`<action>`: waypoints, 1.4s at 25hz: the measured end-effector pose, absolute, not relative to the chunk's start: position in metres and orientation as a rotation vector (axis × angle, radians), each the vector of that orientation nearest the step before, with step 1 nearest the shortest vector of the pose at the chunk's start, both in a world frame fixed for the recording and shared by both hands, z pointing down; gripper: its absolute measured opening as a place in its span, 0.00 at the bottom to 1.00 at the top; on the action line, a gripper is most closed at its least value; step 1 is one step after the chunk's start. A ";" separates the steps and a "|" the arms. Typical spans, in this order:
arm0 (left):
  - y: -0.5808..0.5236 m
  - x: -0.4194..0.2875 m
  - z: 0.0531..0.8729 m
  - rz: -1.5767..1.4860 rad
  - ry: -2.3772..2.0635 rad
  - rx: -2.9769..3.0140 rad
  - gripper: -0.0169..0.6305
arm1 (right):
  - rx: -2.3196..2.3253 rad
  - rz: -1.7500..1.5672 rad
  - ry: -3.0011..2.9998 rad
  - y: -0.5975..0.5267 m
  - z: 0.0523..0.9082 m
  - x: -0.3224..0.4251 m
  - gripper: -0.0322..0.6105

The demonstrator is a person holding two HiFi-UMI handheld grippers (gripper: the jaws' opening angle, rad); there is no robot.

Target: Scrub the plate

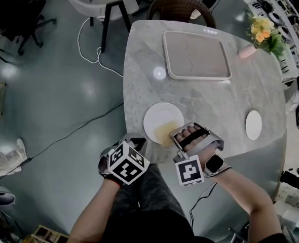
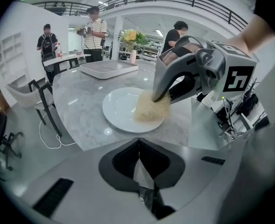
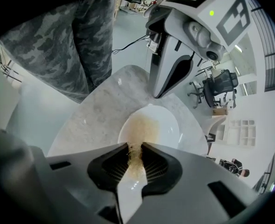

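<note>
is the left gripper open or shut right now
Shut. In the left gripper view the left gripper has its dark pads meeting at the tips with nothing between them; the plate lies just beyond.

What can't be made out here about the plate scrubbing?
Under the scrubber: the plate surface, covered in every view.
Head view: how the right gripper holds the scrubber, hidden beneath its own body.
Head view: small plate, too small to judge clean or dirty.
</note>
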State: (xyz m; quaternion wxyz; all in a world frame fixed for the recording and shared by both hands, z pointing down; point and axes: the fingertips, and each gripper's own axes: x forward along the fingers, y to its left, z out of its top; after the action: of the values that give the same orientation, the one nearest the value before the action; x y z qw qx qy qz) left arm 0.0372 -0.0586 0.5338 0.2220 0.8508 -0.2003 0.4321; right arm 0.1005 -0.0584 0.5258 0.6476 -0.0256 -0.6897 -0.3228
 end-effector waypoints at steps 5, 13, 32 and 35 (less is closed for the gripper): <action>-0.053 0.039 0.529 1.204 -0.544 2.361 0.05 | -0.054 -0.712 -1.574 -0.043 0.521 0.106 0.16; -0.045 0.038 0.519 1.205 -0.548 2.373 0.05 | -0.049 -0.708 -1.559 -0.022 0.515 0.116 0.16; -0.057 0.025 0.473 0.932 -0.666 2.562 0.05 | 0.525 -0.161 -1.947 -0.027 0.469 0.125 0.16; -0.060 0.022 0.461 0.854 -0.716 2.600 0.05 | 0.633 -0.013 -2.042 -0.027 0.462 0.125 0.16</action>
State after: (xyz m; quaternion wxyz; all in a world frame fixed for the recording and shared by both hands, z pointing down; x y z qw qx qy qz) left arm 0.0219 -0.0603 0.4606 0.1557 0.9079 -0.2501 0.2982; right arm 0.1249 -0.0266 0.4616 0.4812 0.2598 -0.8372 -0.0052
